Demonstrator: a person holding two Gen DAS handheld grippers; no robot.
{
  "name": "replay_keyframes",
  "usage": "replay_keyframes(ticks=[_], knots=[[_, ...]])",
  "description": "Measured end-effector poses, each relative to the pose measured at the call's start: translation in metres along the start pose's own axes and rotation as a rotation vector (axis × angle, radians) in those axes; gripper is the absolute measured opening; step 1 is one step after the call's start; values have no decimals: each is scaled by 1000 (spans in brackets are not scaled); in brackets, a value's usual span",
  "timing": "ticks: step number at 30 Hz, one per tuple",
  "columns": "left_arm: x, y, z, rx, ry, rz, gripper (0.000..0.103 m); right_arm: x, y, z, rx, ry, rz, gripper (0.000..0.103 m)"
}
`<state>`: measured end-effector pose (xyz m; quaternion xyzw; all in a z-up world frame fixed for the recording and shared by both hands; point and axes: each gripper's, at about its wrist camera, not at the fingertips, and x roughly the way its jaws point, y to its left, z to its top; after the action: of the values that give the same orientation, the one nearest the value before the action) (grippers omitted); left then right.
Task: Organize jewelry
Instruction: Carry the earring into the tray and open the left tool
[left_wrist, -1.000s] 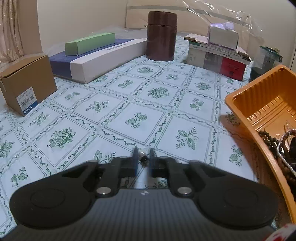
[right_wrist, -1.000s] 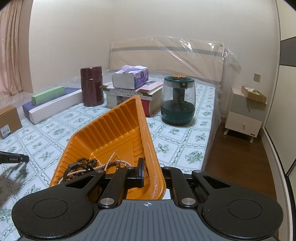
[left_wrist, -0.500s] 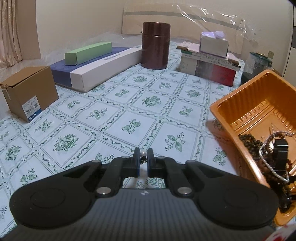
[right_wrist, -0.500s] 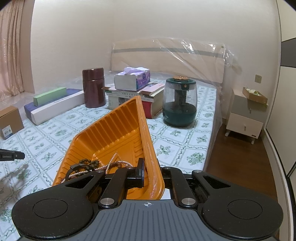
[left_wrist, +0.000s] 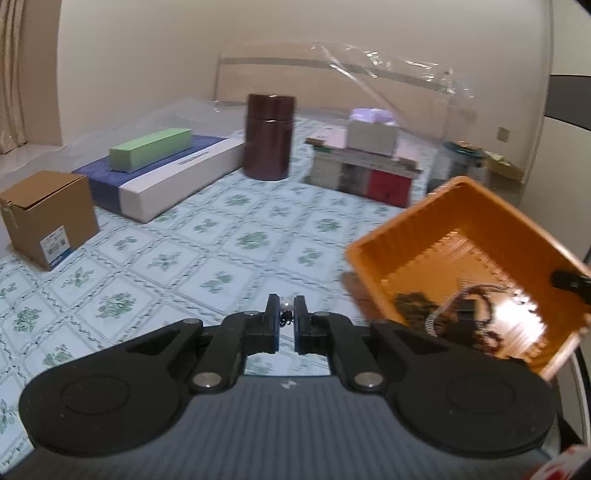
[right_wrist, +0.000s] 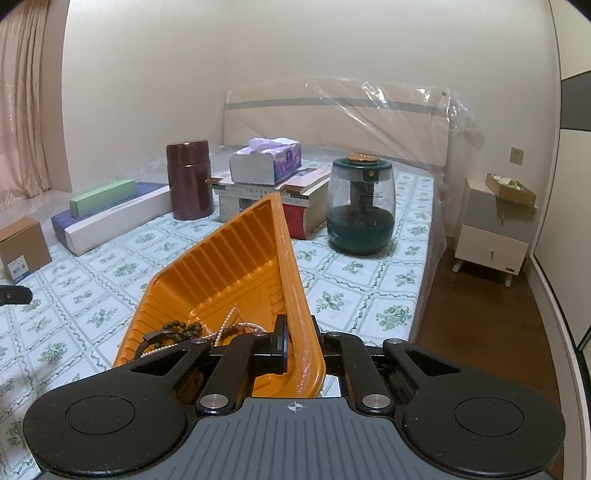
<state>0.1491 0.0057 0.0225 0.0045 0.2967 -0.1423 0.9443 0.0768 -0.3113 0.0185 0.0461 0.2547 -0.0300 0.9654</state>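
Note:
My right gripper (right_wrist: 300, 347) is shut on the near rim of the orange tray (right_wrist: 236, 254) and holds it tilted above the bed. Dark bead bracelets (right_wrist: 181, 326) and a pearl strand (right_wrist: 236, 326) lie in its low end. In the left wrist view the tray (left_wrist: 491, 236) is at the right with the jewelry heap (left_wrist: 443, 317) in it. My left gripper (left_wrist: 285, 314) is shut on a small pearl piece (left_wrist: 285, 306) with a dark bit under it, held above the patterned bedsheet, left of the tray.
A brown canister (left_wrist: 269, 136), a white-and-blue long box (left_wrist: 173, 177) with a green box (left_wrist: 151, 149) on it, a cardboard box (left_wrist: 48, 214), books with a tissue box (right_wrist: 264, 164), and a green humidifier (right_wrist: 360, 206) stand on the bed. A nightstand (right_wrist: 495, 236) stands at right.
My left gripper has risen and tipped up with the pearl piece in it, and the tray now sits closer and more in front. The right gripper keeps hold of the tray, lifted slightly.

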Motion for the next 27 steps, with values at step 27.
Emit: replay_keyframes(ticks=[27], knots=[[6, -104, 13, 37, -24, -238, 22, 6, -5, -2, 29, 5, 6, 9]])
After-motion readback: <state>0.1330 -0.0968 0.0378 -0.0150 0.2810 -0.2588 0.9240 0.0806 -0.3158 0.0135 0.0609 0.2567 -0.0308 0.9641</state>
